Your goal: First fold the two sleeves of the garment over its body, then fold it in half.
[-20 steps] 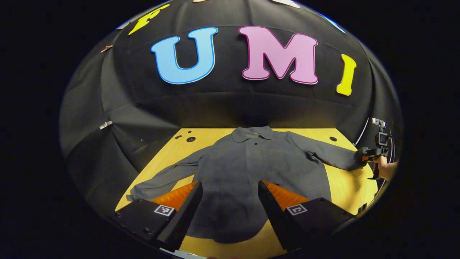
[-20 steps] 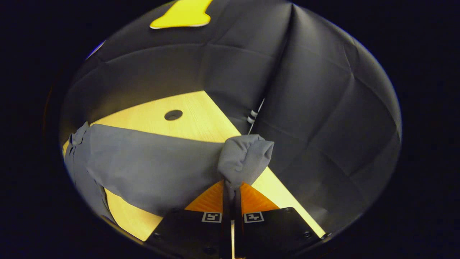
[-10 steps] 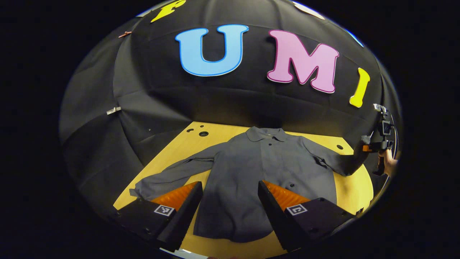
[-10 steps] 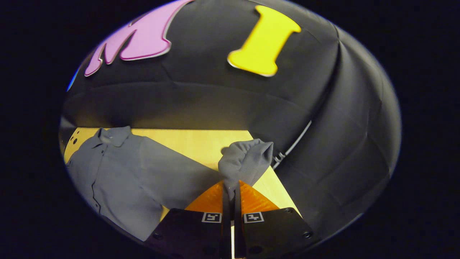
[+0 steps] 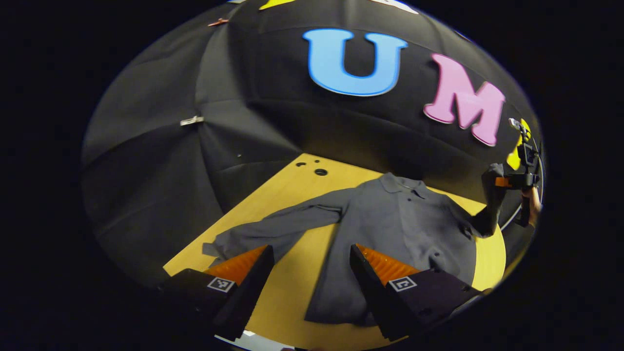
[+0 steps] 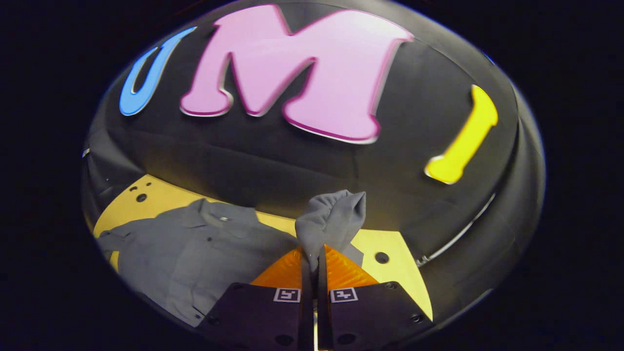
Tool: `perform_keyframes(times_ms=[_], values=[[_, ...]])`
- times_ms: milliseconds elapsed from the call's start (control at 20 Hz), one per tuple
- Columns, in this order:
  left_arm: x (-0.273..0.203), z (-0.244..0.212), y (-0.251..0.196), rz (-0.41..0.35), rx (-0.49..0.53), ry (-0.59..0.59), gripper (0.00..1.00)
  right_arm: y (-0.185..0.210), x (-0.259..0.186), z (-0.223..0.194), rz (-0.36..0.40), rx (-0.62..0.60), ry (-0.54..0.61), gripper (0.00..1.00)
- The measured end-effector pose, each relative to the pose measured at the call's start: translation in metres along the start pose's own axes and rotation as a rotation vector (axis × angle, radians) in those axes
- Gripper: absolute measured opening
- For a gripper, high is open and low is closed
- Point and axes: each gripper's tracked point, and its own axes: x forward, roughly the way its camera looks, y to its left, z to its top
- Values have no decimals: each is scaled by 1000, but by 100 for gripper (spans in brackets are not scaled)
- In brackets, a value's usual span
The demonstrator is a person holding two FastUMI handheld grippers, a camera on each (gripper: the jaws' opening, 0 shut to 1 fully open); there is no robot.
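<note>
The shirt (image 5: 390,229) lies flat, front up, on the table (image 5: 292,190), collar toward the booth wall. The right hand-held gripper (image 6: 312,256) is clamped on the cuff (image 6: 331,219) of one sleeve and holds it up off the table, so that sleeve (image 5: 487,214) rises steeply from the shoulder. The left hand-held gripper (image 5: 309,273) hangs with its fingers wide apart and nothing between them, near the other sleeve (image 5: 278,229), which lies spread out.

To fold well, the raised cuff should probably travel across the chest and come down flat, the crease at the shoulder seam, without dragging the body. No containers are in sight.
</note>
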Motion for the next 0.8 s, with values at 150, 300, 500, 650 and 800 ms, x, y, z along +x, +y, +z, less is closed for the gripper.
perform_keyframes(times_ms=[150,300,500,650,800], values=[[-1,-3,43,60,-59,5,99,21,-23,33,93,-22,-7,7],[-2,1,101,172,-30,-27,99,29,-51,55,176,-57,-5,7],[-4,-9,163,272,-87,-8,99,20,-92,93,285,-68,-3,7],[-11,-16,193,322,-117,-10,99,12,-115,94,333,-69,45,10],[-19,-22,209,348,-132,-7,99,10,-154,84,377,-55,125,11]])
